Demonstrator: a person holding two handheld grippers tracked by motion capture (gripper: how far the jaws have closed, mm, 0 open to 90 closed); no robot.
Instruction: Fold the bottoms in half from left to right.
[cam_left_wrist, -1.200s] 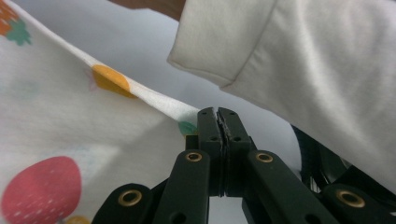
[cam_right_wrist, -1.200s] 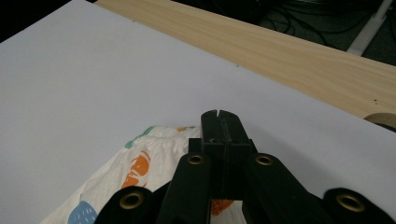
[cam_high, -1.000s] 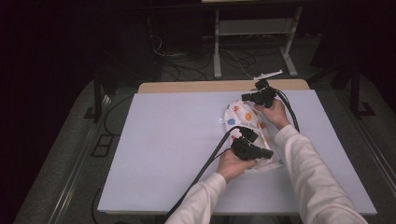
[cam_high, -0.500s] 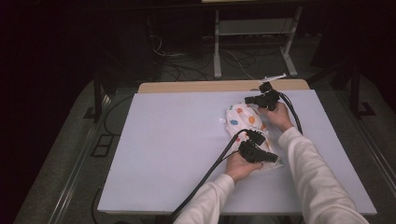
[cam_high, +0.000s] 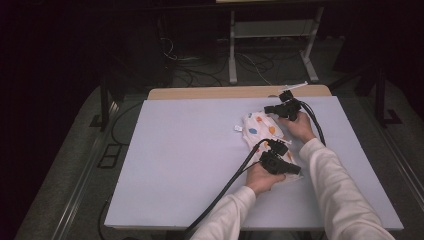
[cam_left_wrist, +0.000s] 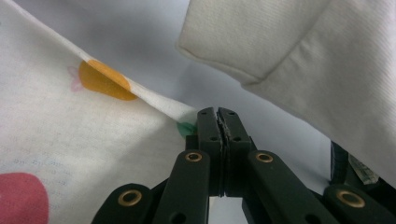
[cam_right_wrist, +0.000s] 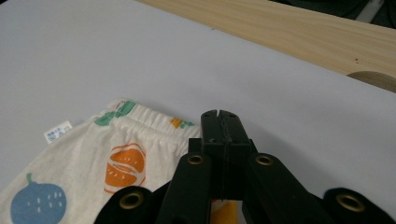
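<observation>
Here the room is dim, with cables strewn over the dark floor and a pale metal stand (cam_high: 272, 37) behind the table. The table (cam_high: 175, 165) itself wears a pale lilac-grey sheet, and a strip of bare wood (cam_high: 210, 93) shows along its far edge. On the right half of that sheet lies a small white garment (cam_high: 260, 127) printed with fruit in orange, blue and red, a little label sticking out at its left side. The left gripper (cam_left_wrist: 218, 116) sits at the near end of the cloth, its jaws pressed tight together with a corner of the fabric pinched between them; a cream sleeve (cam_left_wrist: 303, 56) hangs just above it in the left gripper view. The right gripper (cam_right_wrist: 218, 116) is at the far end, close by the gathered waistband, its jaws likewise closed flat on each other; the cloth runs under them, but whether any of it is caught between them I cannot tell.
</observation>
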